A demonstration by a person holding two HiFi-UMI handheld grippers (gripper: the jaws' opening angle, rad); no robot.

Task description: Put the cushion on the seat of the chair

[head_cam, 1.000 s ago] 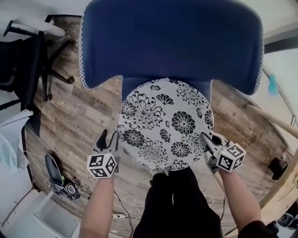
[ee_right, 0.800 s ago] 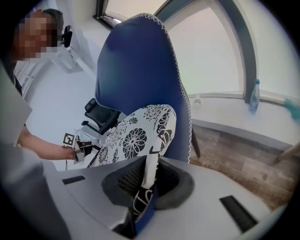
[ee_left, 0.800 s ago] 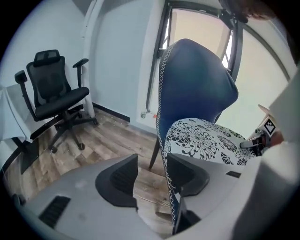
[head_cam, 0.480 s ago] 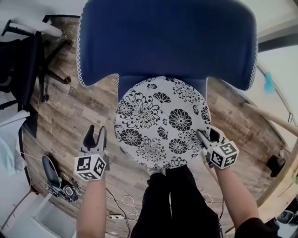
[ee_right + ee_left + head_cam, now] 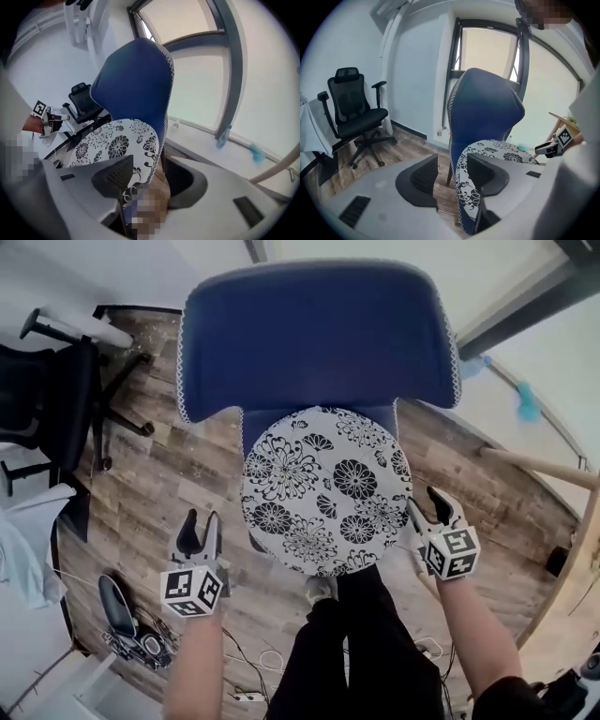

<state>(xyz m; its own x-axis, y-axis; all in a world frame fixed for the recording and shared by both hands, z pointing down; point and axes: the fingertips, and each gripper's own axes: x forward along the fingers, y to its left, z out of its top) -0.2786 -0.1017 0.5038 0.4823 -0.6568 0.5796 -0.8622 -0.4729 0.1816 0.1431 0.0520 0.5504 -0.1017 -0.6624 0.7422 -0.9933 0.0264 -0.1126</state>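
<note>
A round white cushion with black flowers (image 5: 323, 488) lies on the seat of the blue chair (image 5: 319, 334), against its backrest. My left gripper (image 5: 197, 526) hangs open over the wooden floor, left of the cushion and clear of it. In the left gripper view the jaws of this gripper (image 5: 452, 173) stand apart, with the cushion (image 5: 501, 149) beyond them. My right gripper (image 5: 429, 505) is just off the cushion's right rim, its jaws opening and pressing on nothing. In the right gripper view the cushion's rim (image 5: 140, 161) shows between the jaws of this gripper (image 5: 147, 180).
A black office chair (image 5: 56, 399) stands at the left. Cables and a black device (image 5: 127, 620) lie on the floor near a white cloth (image 5: 23, 540). The person's dark-trousered legs (image 5: 366, 643) are in front of the seat. A wooden pole (image 5: 539, 470) crosses at the right.
The right gripper's jaws have opened off the cushion's right rim and drawn slightly back. The left gripper has moved left, away from the cushion. The cushion stays on the seat.
</note>
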